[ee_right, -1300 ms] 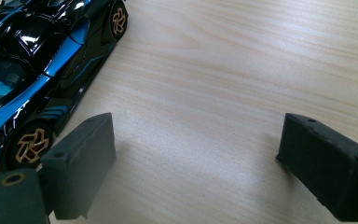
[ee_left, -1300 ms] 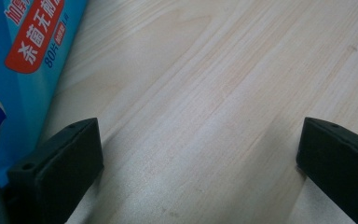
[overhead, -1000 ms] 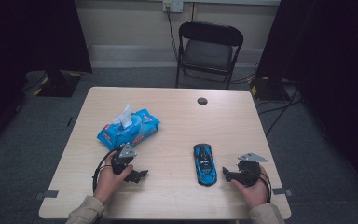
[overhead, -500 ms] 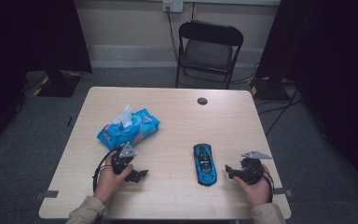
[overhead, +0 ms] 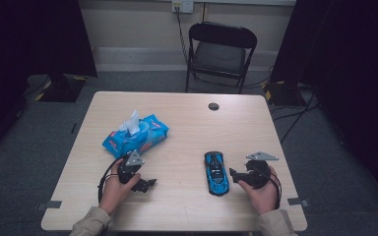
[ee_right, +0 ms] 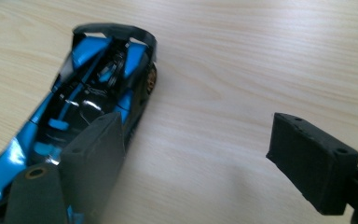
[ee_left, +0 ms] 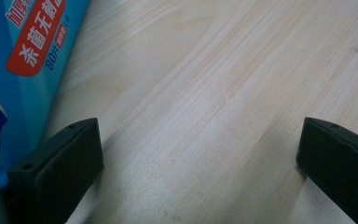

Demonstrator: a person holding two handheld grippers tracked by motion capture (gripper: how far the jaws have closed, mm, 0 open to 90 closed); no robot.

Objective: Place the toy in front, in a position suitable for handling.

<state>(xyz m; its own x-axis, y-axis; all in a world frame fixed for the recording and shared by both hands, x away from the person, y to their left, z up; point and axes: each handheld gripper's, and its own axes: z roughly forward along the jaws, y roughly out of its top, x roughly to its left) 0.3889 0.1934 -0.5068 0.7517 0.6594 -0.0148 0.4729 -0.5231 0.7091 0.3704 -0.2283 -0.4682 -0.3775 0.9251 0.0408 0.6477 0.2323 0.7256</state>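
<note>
Comparing with a second earlier, the right gripper (overhead: 235, 174) had been eased nearer the blue toy car (overhead: 215, 172) on the table (overhead: 187, 118), jaws spread; the left gripper (overhead: 147, 184), jaws likewise spread, was unmoved, so a grasp seemed imminent.

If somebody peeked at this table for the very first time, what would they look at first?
Probably the shiny blue toy car, lying near the front of the table right beside the open right gripper. Next comes the bright blue pack of wipes with a white tissue poking up, just beyond the open left gripper.
</note>
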